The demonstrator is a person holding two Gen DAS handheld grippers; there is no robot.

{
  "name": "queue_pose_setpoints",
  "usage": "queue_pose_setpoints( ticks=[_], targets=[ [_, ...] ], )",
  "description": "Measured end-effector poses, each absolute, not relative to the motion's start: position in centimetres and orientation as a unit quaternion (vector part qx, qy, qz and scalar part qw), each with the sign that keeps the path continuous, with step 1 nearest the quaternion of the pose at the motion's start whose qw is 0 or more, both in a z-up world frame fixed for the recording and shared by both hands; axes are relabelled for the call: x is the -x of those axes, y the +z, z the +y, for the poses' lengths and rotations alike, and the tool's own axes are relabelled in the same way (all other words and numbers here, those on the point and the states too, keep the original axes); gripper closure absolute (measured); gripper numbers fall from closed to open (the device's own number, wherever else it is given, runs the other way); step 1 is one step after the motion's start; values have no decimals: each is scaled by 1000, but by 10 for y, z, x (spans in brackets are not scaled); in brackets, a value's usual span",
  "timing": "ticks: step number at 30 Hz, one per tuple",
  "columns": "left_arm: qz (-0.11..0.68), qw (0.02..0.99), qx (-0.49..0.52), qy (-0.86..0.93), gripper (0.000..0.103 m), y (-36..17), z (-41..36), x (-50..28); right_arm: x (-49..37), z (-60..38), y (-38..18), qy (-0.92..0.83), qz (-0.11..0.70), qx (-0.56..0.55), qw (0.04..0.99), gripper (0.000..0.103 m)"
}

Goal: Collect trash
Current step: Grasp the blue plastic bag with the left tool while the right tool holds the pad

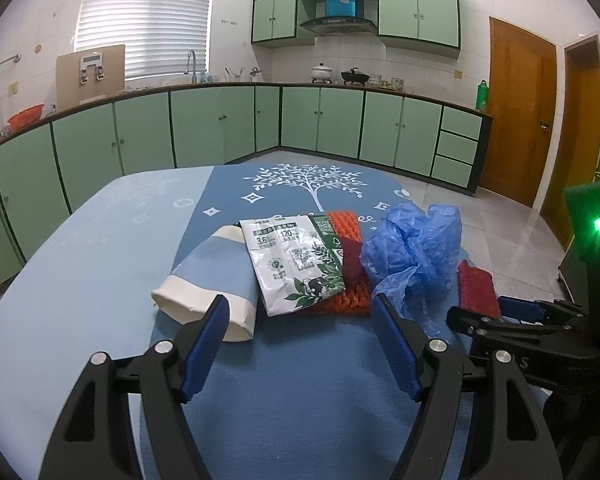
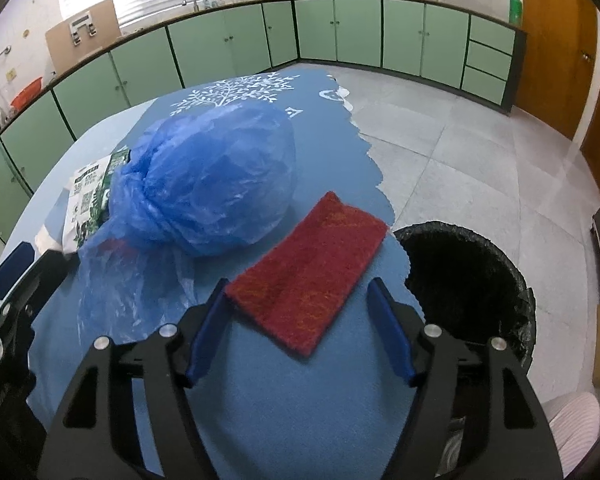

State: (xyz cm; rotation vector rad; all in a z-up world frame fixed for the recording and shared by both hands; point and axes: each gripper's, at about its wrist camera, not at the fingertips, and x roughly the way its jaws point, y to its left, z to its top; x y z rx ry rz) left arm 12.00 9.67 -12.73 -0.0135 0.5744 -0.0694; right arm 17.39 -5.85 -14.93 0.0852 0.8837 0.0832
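Right gripper [image 2: 298, 300]: jaws spread, nothing pinched; its blue pads stand either side of the near corner of the red scouring pad without pressing it.
Red scouring pad [image 2: 308, 270]: flat on the blue tablecloth, centre of the right wrist view, near the table's edge.
Trash bin [image 2: 480, 280]: black-lined, open, at right centre of that view, on the floor just beyond the table edge.
Blue plastic bag [image 2: 204, 184]: crumpled and knotted, left of the pad, its loose tail trailing toward lower left.
Left gripper [image 1: 300, 320]: jaws spread and empty, low over the cloth at the bottom of the left wrist view.
Paper cup [image 1: 212, 284]: on its side, just beyond the left finger.
White and green wrapper [image 1: 296, 264]: centre frame, lying on an orange mesh piece [image 1: 344, 300].
Tablecloth [image 1: 300, 400]: blue, with a white tree print at the far end.
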Motion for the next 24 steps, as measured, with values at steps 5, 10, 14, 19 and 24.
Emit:
queue_pose_setpoints(
  ticks=[5, 10, 14, 19, 24],
  targets=[
    [282, 959, 6, -35, 31, -126, 94, -119, -183, -62, -151, 29, 430, -64, 900, 30],
    [282, 959, 4, -37, 31, -126, 90, -119, -180, -58, -152, 37, 419, -43, 906, 40],
    [282, 959, 4, -39, 31, -125, 89, -118, -174, -61, -146, 53, 415, -52, 907, 46],
    [279, 959, 4, -49, 31, -123, 84, -118, -165, -63, -137, 68, 403, -45, 912, 47],
    [275, 960, 4, -56, 31, -118, 77, -117, -158, -77, -127, 80, 391, -61, 915, 47]
  ],
)
